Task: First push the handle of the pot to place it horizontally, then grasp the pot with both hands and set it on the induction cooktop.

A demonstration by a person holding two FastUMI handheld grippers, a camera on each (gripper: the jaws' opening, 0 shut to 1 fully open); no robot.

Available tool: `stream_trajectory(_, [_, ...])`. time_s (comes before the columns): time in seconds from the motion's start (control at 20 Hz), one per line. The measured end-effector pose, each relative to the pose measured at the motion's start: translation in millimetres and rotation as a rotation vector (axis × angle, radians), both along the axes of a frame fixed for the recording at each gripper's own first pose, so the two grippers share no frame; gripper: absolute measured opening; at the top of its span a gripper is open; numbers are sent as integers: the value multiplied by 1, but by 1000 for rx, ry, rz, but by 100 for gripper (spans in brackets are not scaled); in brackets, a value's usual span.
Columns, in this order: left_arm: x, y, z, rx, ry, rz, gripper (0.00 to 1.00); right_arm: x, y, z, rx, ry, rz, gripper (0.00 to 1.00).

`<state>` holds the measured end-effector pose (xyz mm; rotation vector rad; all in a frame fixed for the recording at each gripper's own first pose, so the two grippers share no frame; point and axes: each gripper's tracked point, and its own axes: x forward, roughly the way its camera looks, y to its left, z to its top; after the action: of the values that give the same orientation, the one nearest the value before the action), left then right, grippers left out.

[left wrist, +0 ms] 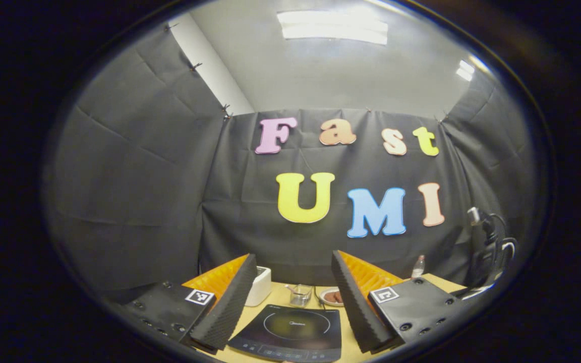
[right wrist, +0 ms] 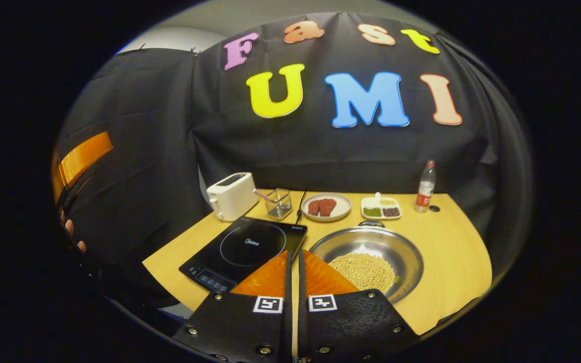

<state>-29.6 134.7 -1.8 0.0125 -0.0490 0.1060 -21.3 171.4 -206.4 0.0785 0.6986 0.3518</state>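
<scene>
A steel pot [right wrist: 401,257] holding pale yellow beans sits on the wooden table [right wrist: 454,262], just right of the black induction cooktop [right wrist: 242,247]. A small handle [right wrist: 371,223] shows at the pot's far rim. My right gripper [right wrist: 294,252] is shut with nothing between its fingers, raised in front of the gap between cooktop and pot. It hides the pot's near left rim. My left gripper [left wrist: 292,255] stands wide open and empty above the cooktop [left wrist: 290,327]. In the right gripper view the left gripper [right wrist: 81,154] is held high at the far left by a hand [right wrist: 70,228].
Behind the cooktop stand a white toaster [right wrist: 232,195], a glass cup [right wrist: 279,202] with a straw, a plate of meat [right wrist: 326,206] and a small divided dish [right wrist: 381,207]. A plastic bottle [right wrist: 425,186] is at the back right. The booth wall closes the table's far side.
</scene>
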Motion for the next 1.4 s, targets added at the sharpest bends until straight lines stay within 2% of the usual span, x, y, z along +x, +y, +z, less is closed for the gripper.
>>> stream_trajectory(0.2, [-3, 15, -16, 7, 40, 44, 99, -11, 11, -44, 4, 130, 45, 5])
stream_trajectory(0.3, [-2, 14, -22, 3, 52, 57, 96, -19, 5, -64, 1, 206, 46, 5])
stream_trajectory(0.4, [-1, 11, -28, 4, 73, 60, 99, -23, 4, -87, -1, 248, 45, 5])
stream_trajectory(0.55, [-4, 10, -33, 3, 78, 81, 94, -32, -2, -111, -21, 304, 56, 5])
stream_trajectory(0.65, [-5, 7, -38, -2, 92, 83, 99, -38, -6, -125, -22, 354, 49, 5])
stream_trajectory(0.9, [1, 2, -42, 11, 107, 82, 97, -41, -20, -150, -14, 446, 11, 5])
stream_trajectory(1.0, [4, 1, -43, 11, 110, 78, 98, -41, -17, -154, 11, 463, -7, 1])
stream_trajectory(1.2, [12, -4, -47, 15, 123, 70, 99, -39, -19, -152, 2, 451, -13, 1])
stream_trajectory(1.3, [17, -8, -47, 17, 120, 62, 94, -37, -23, -152, 9, 458, -25, 1])
stream_trajectory(1.4, [21, -13, -46, 17, 116, 52, 96, -36, -33, -153, 12, 462, -45, 1])
